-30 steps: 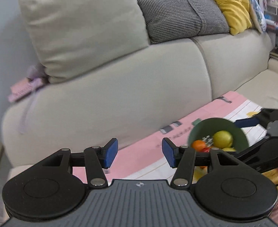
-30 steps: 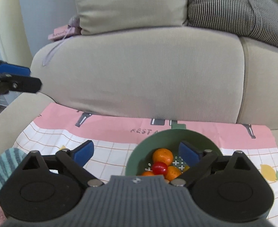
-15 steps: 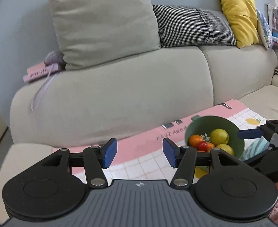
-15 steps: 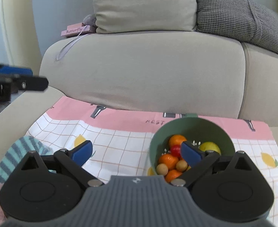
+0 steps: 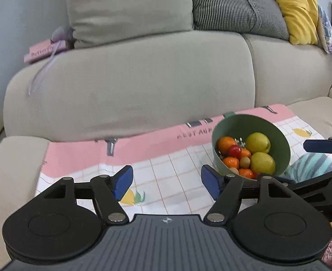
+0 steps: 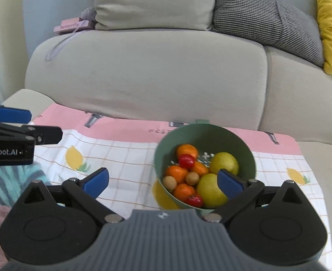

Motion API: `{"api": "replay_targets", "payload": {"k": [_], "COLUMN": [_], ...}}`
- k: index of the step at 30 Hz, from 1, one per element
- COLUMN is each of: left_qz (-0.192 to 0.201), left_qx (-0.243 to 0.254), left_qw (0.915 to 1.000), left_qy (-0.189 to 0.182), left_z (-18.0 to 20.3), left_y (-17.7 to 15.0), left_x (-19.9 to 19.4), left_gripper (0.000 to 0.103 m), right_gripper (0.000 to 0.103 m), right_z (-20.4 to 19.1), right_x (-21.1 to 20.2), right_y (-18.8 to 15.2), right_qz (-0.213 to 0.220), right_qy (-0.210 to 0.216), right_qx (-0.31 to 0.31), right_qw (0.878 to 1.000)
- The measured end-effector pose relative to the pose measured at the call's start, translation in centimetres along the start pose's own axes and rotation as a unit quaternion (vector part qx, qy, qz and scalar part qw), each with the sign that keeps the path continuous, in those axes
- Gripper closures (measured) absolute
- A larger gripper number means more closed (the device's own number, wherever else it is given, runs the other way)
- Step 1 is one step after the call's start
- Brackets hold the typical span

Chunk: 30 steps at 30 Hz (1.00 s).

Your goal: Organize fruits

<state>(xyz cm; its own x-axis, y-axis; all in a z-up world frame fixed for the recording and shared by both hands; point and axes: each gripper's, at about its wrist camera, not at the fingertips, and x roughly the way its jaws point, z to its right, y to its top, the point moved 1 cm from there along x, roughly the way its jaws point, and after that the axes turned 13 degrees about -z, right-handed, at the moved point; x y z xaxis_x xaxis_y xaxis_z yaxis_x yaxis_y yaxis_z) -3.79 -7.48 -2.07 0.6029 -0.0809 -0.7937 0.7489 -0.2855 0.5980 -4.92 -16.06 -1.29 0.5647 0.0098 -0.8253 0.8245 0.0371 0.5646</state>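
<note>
My right gripper (image 6: 162, 181) is spread wide and empty — its right finger now sits over the rim of the green bowl (image 6: 249, 155), lower than a second ago. My left gripper (image 5: 167, 180) is spread and empty too, and has dipped over the checked cloth (image 5: 166, 164). All the fruit (image 6: 195, 176) I can see is piled in the bowl — either gathered already or waiting to be sorted out.
</note>
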Motion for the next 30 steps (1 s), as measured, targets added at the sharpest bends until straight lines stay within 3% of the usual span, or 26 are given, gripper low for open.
{"api": "replay_targets", "payload": {"k": [7, 20, 30], "left_qz": [-0.025, -0.071, -0.074], "left_qx": [0.016, -0.018, -0.015], "left_qw": [0.9996, 0.9972, 0.9971], "left_qy": [-0.003, 0.010, 0.011], "left_z": [0.9, -0.7, -0.6], "left_y": [-0.6, -0.8, -0.8], "left_x": [1.6, 3.6, 3.8], "left_gripper": [0.021, 0.021, 0.021], "right_gripper": [0.004, 0.004, 0.004], "right_z": [0.2, 0.6, 0.8], "right_x": [1.0, 2.6, 2.9], "right_y": [-0.2, -0.1, -0.1], "right_qz": [-0.023, -0.050, -0.054], "right_qy": [-0.002, -0.010, -0.012], "right_qx": [0.004, 0.013, 0.019], "right_qw": [1.000, 0.999, 0.998]}}
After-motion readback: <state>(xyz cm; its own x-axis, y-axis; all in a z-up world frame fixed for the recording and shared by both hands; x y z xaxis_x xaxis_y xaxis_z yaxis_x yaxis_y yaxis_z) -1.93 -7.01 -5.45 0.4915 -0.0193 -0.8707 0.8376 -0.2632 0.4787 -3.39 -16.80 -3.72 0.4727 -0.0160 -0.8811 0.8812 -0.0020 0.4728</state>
